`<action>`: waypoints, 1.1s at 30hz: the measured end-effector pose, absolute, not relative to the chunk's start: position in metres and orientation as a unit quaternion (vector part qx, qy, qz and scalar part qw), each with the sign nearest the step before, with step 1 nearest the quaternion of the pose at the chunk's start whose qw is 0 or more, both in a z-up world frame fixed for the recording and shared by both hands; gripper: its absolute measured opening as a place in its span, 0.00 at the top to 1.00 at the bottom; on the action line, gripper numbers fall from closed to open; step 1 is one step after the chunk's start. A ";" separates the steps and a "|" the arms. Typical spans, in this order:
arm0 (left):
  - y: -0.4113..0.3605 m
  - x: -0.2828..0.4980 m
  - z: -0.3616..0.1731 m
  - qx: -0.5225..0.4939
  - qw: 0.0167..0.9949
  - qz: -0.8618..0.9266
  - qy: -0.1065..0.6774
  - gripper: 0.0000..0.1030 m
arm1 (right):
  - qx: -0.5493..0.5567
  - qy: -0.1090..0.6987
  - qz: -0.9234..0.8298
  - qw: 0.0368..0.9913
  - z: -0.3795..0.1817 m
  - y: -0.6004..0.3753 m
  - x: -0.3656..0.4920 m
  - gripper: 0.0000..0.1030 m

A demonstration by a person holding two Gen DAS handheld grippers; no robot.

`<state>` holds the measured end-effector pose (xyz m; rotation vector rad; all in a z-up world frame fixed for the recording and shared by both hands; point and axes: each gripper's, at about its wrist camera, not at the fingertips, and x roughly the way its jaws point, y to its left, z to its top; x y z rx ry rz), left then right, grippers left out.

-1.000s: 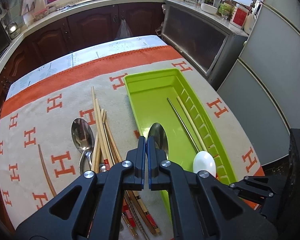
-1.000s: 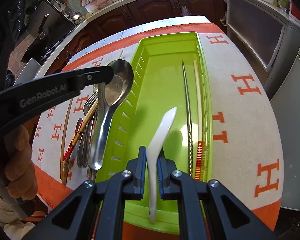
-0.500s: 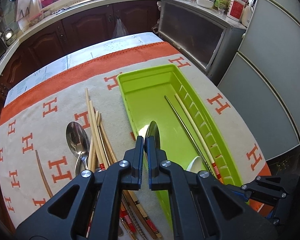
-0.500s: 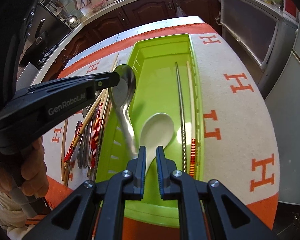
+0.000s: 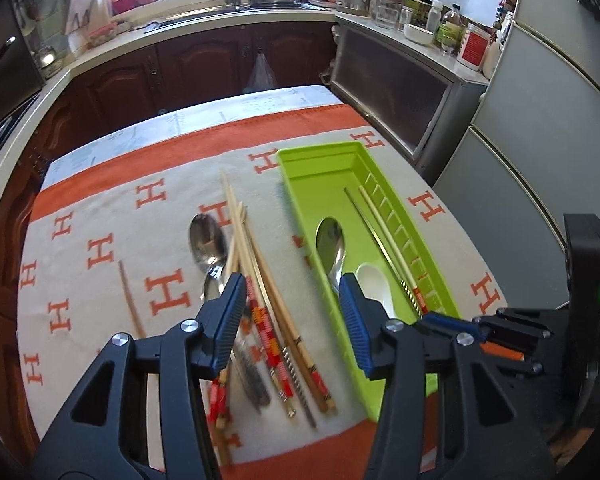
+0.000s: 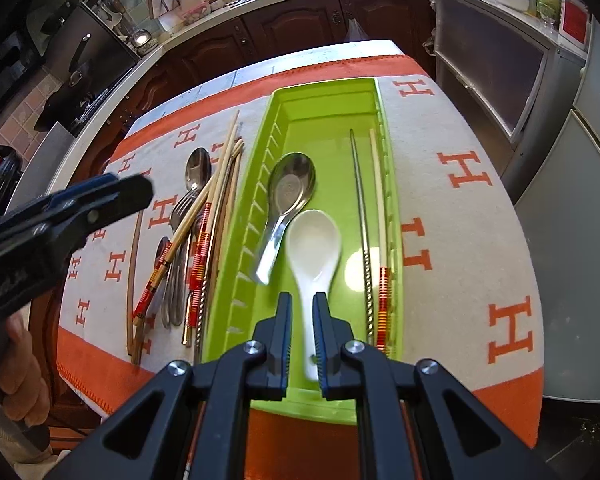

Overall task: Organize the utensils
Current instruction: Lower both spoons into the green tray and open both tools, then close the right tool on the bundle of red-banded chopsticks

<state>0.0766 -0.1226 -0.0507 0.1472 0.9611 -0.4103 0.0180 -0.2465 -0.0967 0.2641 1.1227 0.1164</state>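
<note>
A green tray lies lengthwise on the H-patterned cloth. In it rest a metal spoon, a metal chopstick and a pale chopstick. My left gripper is open above the tray's left wall, holding nothing. My right gripper is shut on the handle of a white ceramic spoon. The spoon's bowl sits face up on the tray floor beside the metal spoon's handle.
Left of the tray lie a bunch of wooden chopsticks, another metal spoon, a fork and a lone brown chopstick. A hand holds the left gripper. Cabinets and a fridge surround the table.
My left gripper has opened and drawn back, leaving the metal spoon in the tray. The white spoon has come down flat, its bowl now on the tray floor.
</note>
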 end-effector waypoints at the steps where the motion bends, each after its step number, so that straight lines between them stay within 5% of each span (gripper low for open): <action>1: -0.116 0.072 -0.050 0.067 0.864 -0.192 0.461 0.56 | 0.124 0.531 0.056 0.837 -0.096 -0.244 0.017 0.90; 33: 0.047 0.039 -0.078 -0.021 0.867 -0.070 0.492 0.56 | 0.024 0.543 0.132 0.829 -0.079 -0.132 0.045 0.90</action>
